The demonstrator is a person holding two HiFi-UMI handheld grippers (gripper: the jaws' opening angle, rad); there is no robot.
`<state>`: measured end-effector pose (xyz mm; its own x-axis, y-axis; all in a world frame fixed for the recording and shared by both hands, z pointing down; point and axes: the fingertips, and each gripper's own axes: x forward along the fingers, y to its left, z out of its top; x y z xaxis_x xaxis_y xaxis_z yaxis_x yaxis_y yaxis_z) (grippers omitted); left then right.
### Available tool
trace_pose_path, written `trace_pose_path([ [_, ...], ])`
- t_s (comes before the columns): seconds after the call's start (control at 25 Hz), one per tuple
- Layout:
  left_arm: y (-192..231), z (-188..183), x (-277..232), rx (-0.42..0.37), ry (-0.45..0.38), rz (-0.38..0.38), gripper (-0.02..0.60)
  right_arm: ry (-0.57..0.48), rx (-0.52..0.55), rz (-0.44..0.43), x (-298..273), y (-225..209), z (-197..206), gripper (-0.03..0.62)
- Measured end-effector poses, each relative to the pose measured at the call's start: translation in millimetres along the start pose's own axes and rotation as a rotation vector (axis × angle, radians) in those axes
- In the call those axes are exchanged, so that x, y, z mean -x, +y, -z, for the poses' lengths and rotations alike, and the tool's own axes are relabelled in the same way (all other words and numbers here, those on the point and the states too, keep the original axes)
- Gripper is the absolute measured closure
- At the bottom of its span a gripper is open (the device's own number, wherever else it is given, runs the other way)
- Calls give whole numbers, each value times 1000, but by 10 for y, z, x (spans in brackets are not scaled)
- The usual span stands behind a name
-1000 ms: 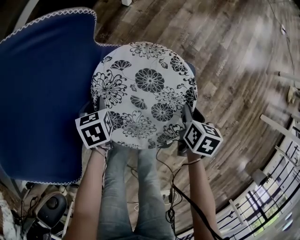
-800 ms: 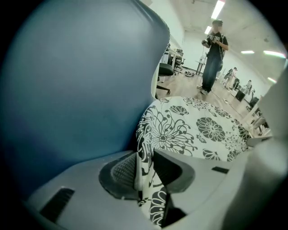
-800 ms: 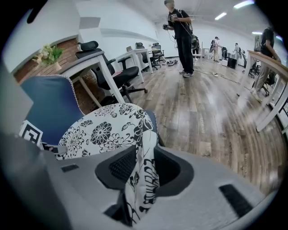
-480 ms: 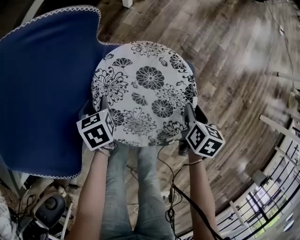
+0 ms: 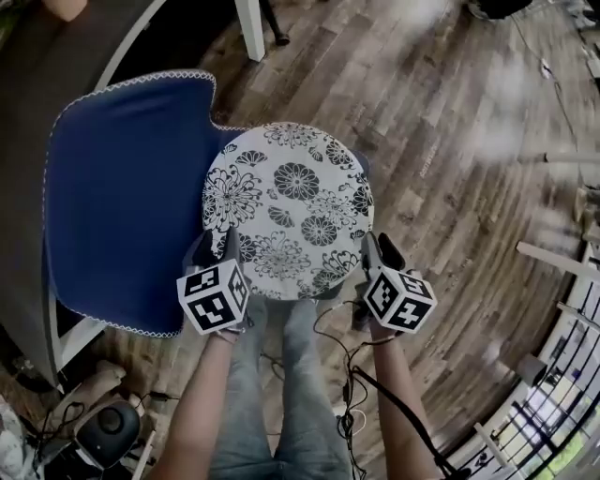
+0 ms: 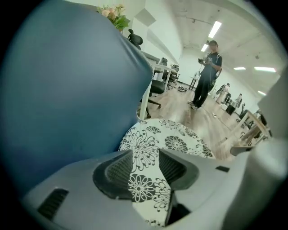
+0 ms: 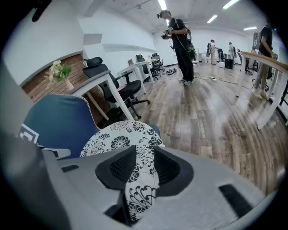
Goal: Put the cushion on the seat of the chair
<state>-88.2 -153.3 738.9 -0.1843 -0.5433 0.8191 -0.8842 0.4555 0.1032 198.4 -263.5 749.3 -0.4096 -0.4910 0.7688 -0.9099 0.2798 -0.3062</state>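
Note:
The round white cushion (image 5: 291, 202) with black flowers lies flat on the seat of the blue chair, whose backrest (image 5: 122, 225) stands to its left. A strip of blue seat (image 5: 367, 161) shows at its right rim. My left gripper (image 5: 214, 248) hovers over the near-left rim and my right gripper (image 5: 380, 248) over the near-right rim. In the left gripper view the left gripper (image 6: 145, 155) is opening and the cushion (image 6: 175, 139) shows through the gap, untouched. In the right gripper view the right gripper (image 7: 144, 152) is closing slightly, and the cushion (image 7: 121, 137) lies beyond its pads.
A white desk leg (image 5: 251, 19) stands behind the chair, with a black office chair (image 7: 112, 85) nearby. Cables (image 5: 347, 375) and a round device (image 5: 112, 422) lie by the person's legs (image 5: 272, 394). White rails (image 5: 553, 262) run at right. A standing person (image 7: 180, 40) is farther off.
Both grippers have let go of the cushion's near rim, opened and lifted away from it. The cushion stays on the seat. The head view has pulled back.

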Motion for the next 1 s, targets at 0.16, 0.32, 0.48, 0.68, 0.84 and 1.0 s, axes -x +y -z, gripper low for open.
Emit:
trace_pose_path([
  [0.16, -263, -292, 515, -22, -69, 69, 442, -37, 17, -34, 397, 195, -254, 480],
  [0.32, -451, -670, 1032, -28, -147, 138, 525, -111, 59, -62, 844, 421, -654, 529],
  [0.48, -569, -895, 1691, -42, -204, 164, 541, -147, 114, -107, 1432, 676, -886, 555],
  [0.68, -624, -1172, 2521, -96, -296, 190, 561, -228, 199, -130, 2158, 955, -1246, 589],
  [0.84, -564, -1546, 3079, -102, -418, 191, 564, -333, 265, -123, 2687, 1052, -1714, 589],
  [1.0, -476, -2021, 3531, -95, -560, 207, 566, -436, 286, -90, 3196, 1041, -2141, 589],
])
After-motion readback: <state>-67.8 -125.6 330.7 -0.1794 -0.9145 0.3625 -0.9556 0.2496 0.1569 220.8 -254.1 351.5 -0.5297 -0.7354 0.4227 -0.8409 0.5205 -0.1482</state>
